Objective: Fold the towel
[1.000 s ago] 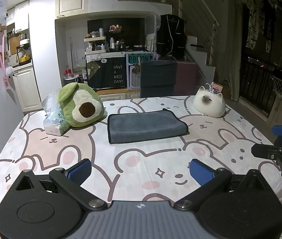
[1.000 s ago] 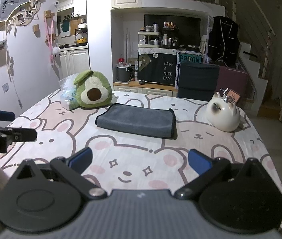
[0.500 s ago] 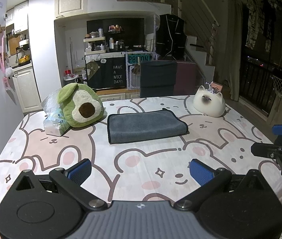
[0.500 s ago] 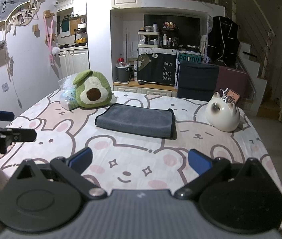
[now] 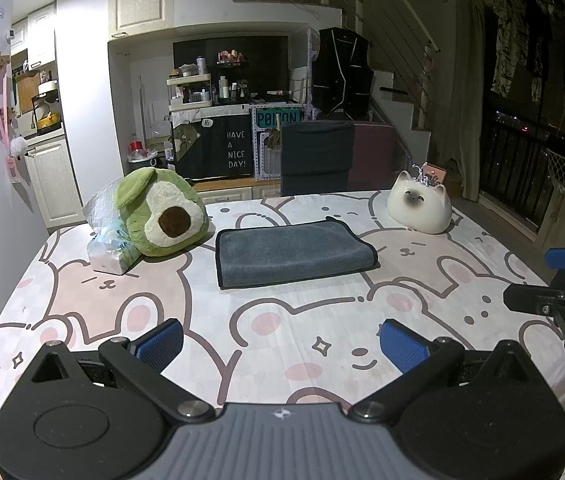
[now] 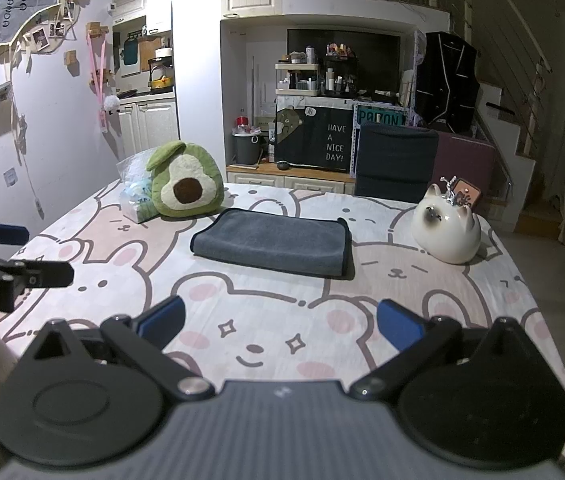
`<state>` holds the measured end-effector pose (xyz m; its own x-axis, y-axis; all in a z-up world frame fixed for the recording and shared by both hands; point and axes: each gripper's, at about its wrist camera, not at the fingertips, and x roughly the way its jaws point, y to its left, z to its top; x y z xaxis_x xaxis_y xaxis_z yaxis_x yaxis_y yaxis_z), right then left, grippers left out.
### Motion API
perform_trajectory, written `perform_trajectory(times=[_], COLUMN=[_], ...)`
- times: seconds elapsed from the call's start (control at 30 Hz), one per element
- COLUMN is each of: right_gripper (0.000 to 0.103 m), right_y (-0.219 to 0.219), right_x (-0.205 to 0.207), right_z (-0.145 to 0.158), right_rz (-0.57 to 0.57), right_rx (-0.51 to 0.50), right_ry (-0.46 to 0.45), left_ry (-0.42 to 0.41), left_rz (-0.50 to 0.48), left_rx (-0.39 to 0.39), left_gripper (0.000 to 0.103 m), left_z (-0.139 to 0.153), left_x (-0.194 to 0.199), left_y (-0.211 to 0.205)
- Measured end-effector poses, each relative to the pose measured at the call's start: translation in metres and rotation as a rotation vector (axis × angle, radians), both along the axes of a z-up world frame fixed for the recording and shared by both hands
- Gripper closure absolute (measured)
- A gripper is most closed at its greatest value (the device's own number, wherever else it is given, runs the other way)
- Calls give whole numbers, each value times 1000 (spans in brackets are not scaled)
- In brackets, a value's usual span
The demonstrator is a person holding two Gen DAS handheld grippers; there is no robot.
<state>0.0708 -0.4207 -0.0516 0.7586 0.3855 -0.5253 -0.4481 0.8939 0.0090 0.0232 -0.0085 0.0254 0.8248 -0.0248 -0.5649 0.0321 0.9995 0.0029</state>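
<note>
A grey towel point(image 5: 292, 251) lies folded flat in a rectangle at the middle of the table; it also shows in the right wrist view point(image 6: 272, 241). My left gripper point(image 5: 282, 344) is open and empty, held over the near part of the table, well short of the towel. My right gripper point(image 6: 280, 325) is open and empty too, also near the front edge. Each gripper shows at the edge of the other's view: the right one point(image 5: 558, 280) and the left one point(image 6: 10, 256).
An avocado plush point(image 5: 160, 216) and a plastic bag point(image 5: 108, 240) sit at the table's far left. A white cat figure point(image 5: 420, 208) sits at the far right. A dark chair point(image 5: 316, 158) stands behind the table. The bunny-print tablecloth point(image 5: 282, 312) covers the table.
</note>
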Motion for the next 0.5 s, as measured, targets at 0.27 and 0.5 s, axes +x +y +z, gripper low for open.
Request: perform_trajectory(times=[0.27, 0.5], right_gripper=[0, 0], right_y=[0, 0], right_x=[0, 0], right_z=[0, 0], right_rz=[-2, -2], right_rx=[4, 3], right_ry=[0, 0], left_ry=[0, 0], left_rz=[-1, 0], left_rx=[0, -1], left_gripper=[0, 0], left_z=[0, 0], left_x=[0, 0], left_y=[0, -1])
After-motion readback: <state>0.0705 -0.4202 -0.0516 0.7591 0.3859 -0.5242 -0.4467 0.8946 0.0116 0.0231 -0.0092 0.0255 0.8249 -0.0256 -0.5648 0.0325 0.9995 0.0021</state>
